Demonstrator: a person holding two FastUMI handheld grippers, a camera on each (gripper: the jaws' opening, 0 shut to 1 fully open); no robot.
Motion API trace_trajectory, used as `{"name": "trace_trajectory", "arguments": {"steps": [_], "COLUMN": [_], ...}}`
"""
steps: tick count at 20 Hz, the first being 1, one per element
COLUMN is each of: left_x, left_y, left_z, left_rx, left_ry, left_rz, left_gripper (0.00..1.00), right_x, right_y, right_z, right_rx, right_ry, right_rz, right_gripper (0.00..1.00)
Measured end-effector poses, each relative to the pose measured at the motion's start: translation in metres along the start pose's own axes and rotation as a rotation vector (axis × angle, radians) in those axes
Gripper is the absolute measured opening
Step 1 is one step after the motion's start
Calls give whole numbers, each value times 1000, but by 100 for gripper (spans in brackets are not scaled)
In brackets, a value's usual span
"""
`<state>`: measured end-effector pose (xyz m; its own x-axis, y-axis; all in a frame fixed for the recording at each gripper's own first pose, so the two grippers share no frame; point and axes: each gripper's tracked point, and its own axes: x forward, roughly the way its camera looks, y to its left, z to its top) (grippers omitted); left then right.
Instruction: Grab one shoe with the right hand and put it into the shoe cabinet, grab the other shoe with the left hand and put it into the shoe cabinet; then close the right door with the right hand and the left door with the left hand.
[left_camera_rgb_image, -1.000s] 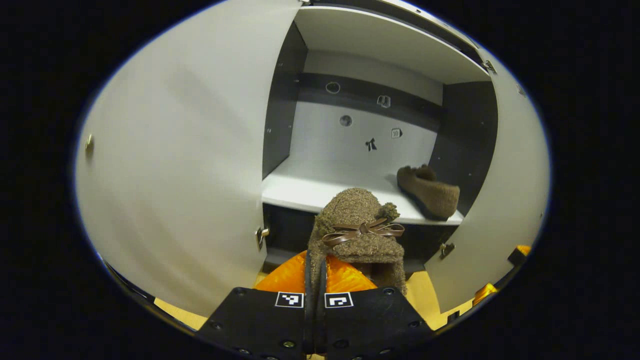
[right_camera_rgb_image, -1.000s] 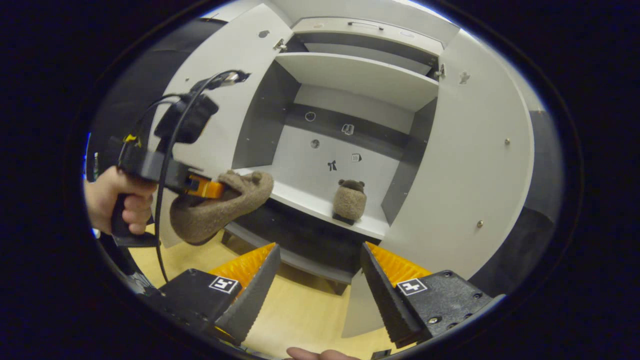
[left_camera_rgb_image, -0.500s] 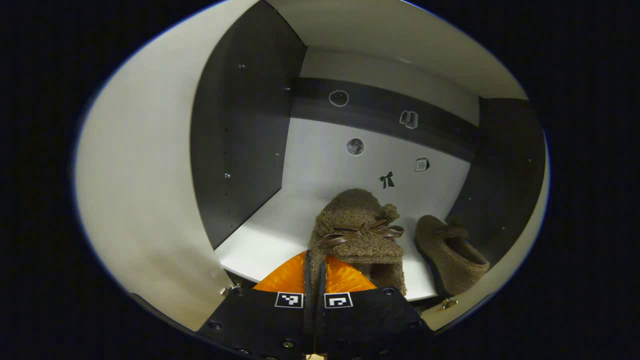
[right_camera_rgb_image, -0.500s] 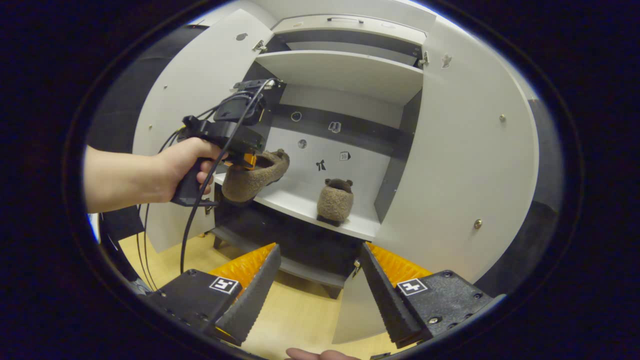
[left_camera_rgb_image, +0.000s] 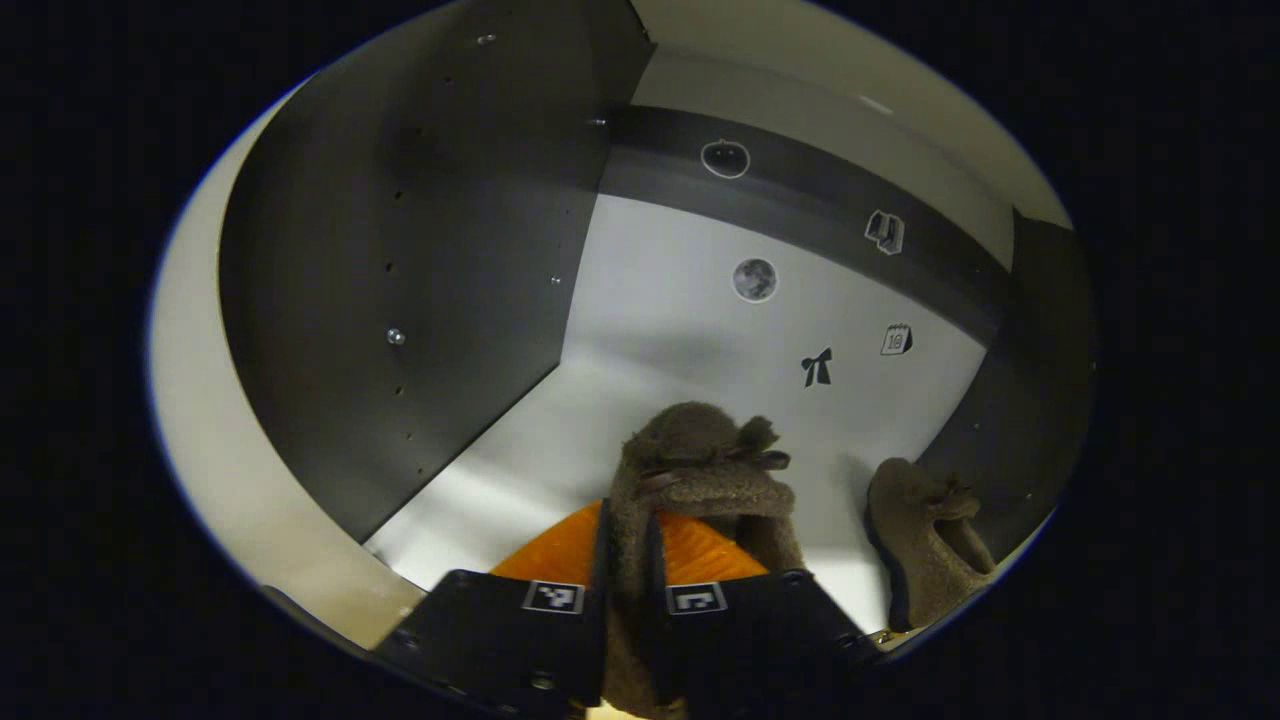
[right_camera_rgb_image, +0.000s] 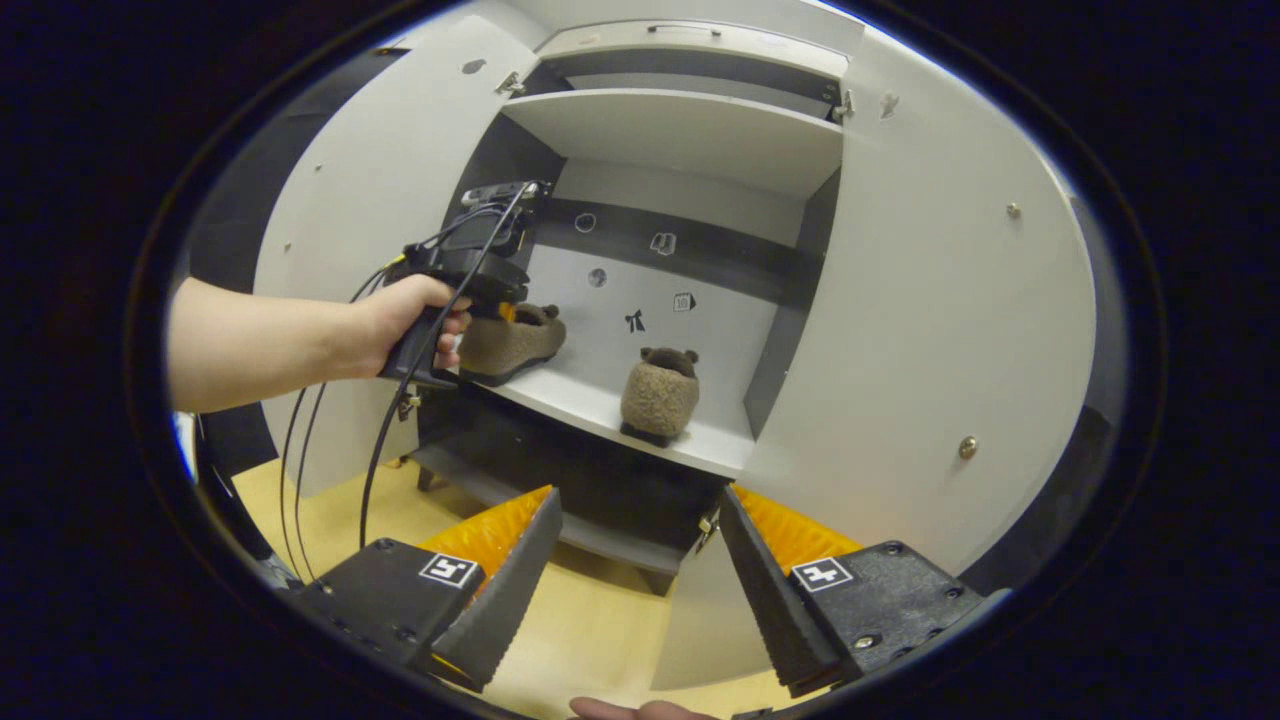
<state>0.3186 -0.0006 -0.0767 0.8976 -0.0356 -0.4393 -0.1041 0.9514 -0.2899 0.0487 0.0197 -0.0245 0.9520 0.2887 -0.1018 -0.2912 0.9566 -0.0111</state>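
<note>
Now the left tongs, clamped on the heel of the second fuzzy slipper, have carried it inside the shoe cabinet, low over the shelf at 9 o'clock of the first slipper; release seems next. Right tongs hang wide open, empty.

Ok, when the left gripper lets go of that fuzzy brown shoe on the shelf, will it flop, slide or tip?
The shoe looks soft: the left gripper pinches its rim thin, so it probably flexes. Its fuzzy surface likely grips rather than slides. The other shoe sits steady on the shelf, so this one, low with a flat sole, probably won't tip.
</note>
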Motion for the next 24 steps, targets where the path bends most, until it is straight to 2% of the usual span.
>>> {"name": "trace_trajectory", "arguments": {"steps": [1, 3, 4, 5, 6, 9, 11, 12, 15, 19, 21, 24], "left_x": [-3, -12, -17, -25, -35, -67, -92, -110, -150, -218, -250, -287], "left_y": [0, 6, 9, 7, 4, -5, -17, -22, -16, -22, -32, -38], "left_z": [1, 2, 1, 1, 3, 7, -1, -5, 2, 0, -14, -21], "left_rx": [-1, 26, 54, 80, 109, 213, 246, 257, 279, 282, 269, 289], "left_ry": [-10, -18, -25, -40, -62, -142, -156, -167, -229, -318, -315, -364], "left_rz": [-2, 6, 19, 16, 14, 8, -45, -67, -78, -127, -172, -187], "left_gripper": [14, 77, 62, 62, 62, 61, 61, 47, 97, 93, 93, 93], "right_x": [1, 3, 3, 3, 4, 3, 2, 1, -2, -6, -12, -26], "right_y": [2, 8, 10, 12, 14, 20, 24, 24, 25, 15, 9, 5], "right_z": [2, 4, 5, 7, 8, 14, 16, 18, 22, 33, 47, 73], "right_rx": [1, 6, 9, 8, 7, 5, 4, 1, -9, -13, -5, 7], "right_ry": [-4, -11, -14, -18, -21, -38, -46, -52, -70, -97, -130, -181], "right_rz": [4, 17, 23, 28, 34, 48, 59, 59, 58, 36, 22, 12], "right_gripper": [99, 99, 99, 94, 99, 99, 99, 99, 99, 99, 99, 99]}}
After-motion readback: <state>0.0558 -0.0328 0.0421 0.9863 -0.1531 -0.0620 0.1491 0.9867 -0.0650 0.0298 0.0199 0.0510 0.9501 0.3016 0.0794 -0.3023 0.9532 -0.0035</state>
